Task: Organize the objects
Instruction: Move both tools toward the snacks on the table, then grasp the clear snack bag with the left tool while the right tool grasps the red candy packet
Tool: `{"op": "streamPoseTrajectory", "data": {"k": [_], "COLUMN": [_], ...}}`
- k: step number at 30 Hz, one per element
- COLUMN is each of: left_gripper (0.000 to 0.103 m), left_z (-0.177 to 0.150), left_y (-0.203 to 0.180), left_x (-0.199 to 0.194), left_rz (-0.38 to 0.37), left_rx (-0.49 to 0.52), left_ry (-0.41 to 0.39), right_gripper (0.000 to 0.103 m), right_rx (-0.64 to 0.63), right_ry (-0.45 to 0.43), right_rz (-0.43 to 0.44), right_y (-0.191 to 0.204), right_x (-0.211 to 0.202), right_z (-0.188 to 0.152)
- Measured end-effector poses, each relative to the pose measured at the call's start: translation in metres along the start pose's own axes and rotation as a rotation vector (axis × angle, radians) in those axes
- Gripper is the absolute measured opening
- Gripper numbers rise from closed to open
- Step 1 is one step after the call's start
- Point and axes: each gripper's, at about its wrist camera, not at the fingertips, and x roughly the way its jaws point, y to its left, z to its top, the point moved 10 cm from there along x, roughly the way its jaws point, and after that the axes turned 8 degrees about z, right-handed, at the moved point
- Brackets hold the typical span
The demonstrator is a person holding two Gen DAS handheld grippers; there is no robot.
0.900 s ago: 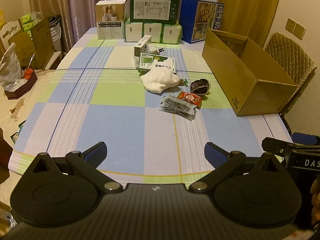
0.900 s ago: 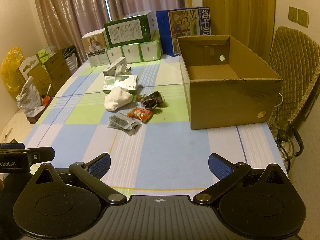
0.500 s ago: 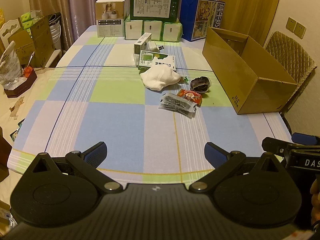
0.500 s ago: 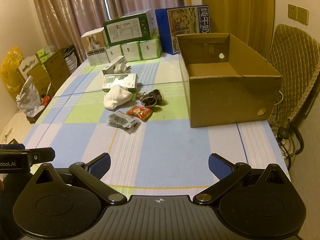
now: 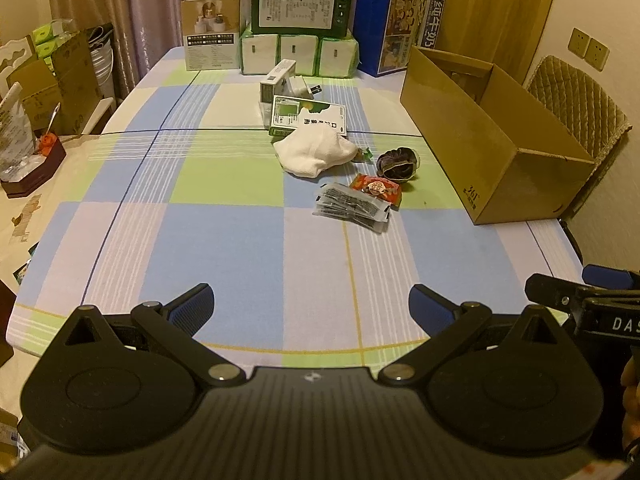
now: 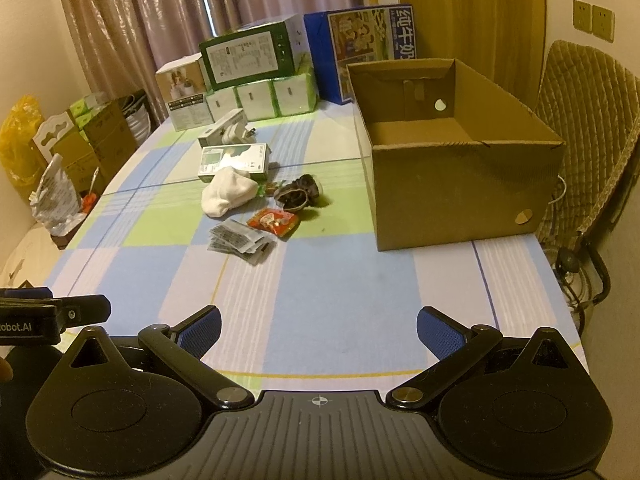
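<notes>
Two grippers hang over the near edge of the checked tablecloth (image 5: 224, 232), the left gripper (image 5: 310, 306) and the right gripper (image 6: 319, 328) both spread wide and holding nothing. Mid-table lies a loose cluster: a white cloth (image 5: 314, 152) resting against a green and white box (image 5: 306, 116), a dark pouch (image 5: 398, 164) just beside it, and nearer, a red snack packet (image 5: 376, 189) touching a pile of grey sachets (image 5: 352, 208). An open cardboard box (image 6: 460, 184) stands to the right of the cluster, apart from it, with nothing visible inside.
</notes>
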Motion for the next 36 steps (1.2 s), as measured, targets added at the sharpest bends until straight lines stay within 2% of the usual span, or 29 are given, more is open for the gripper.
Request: {"op": "streamPoseTrajectory", "data": {"k": [6,11,17,19,21,27,31,36], "left_gripper": [0.102,0.102,0.100,0.094,0.092,0.089,0.085,0.077], "left_z": [0.008,0.022,0.035,0.039,0.042,0.054,0.060,0.065], "left_y": [0.003,0.000,-0.010,-0.014,-0.018,-0.026,-0.041,-0.057], "left_x": [0.013,0.027,0.053,0.066,0.078,0.111,0.132,0.164], "left_rz": [-0.001,-0.046,-0.091,-0.118,-0.131,-0.183,-0.243,-0.312], "left_rx": [0.031,0.093,0.234,0.299,0.358,0.503,0.651,0.807], "left_ry": [-0.008,-0.027,-0.049,-0.054,-0.054,-0.094,-0.124,-0.110], "right_gripper": [0.101,0.101,0.101,0.100,0.088,0.068,0.065,0.065], "right_rx": [-0.003,-0.026,-0.072,-0.096,-0.124,-0.196,-0.212,-0.226], "right_ry": [0.009,0.021,0.029,0.034,0.042,0.078,0.104,0.127], "right_rz": [0.011,0.036,0.077,0.089,0.112,0.144,0.160,0.160], "right_y": [-0.002,0.001,0.007,0.009,0.011,0.011,0.009,0.003], "right_x": [0.008,0.021,0.045,0.054,0.065,0.102,0.124,0.144], "right_z": [0.003,0.008,0.019,0.023,0.028,0.035,0.036,0.037]}}
